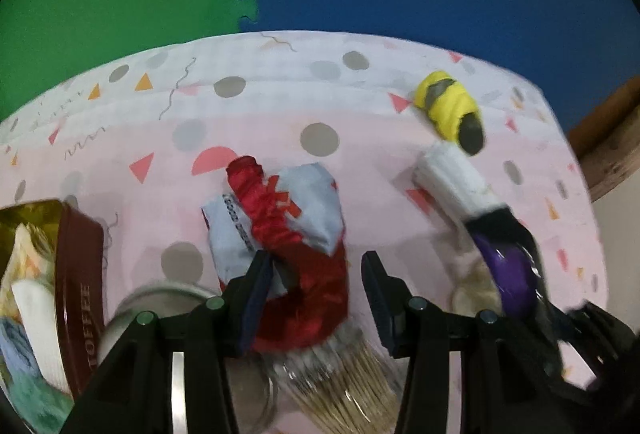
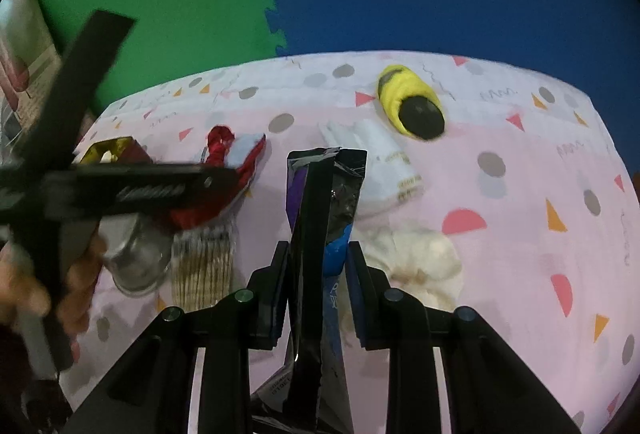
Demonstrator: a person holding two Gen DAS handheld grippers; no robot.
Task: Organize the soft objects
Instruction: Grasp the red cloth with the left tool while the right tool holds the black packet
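Note:
My left gripper (image 1: 316, 294) is open above a red scrunchie (image 1: 288, 234) that lies over a light blue and red cloth pouch (image 1: 280, 218). The scrunchie's lower loop sits between the fingers. My right gripper (image 2: 318, 282) is shut on a black and purple foil packet (image 2: 324, 202), held upright; the packet also shows in the left wrist view (image 1: 508, 274). A rolled yellow and black sock (image 1: 450, 112) (image 2: 412, 106) lies at the far side of the table. A rolled white cloth (image 1: 452, 182) (image 2: 384, 158) lies just in front of it.
A maroon toffee tin (image 1: 76, 270) holding soft cloths stands at the left. A glass jar (image 2: 136, 258) and a bundle of wooden sticks (image 1: 352, 386) lie near the scrunchie. A cream fluffy item (image 2: 416, 258) lies behind the packet. The pink patterned tablecloth (image 2: 520, 234) covers the table.

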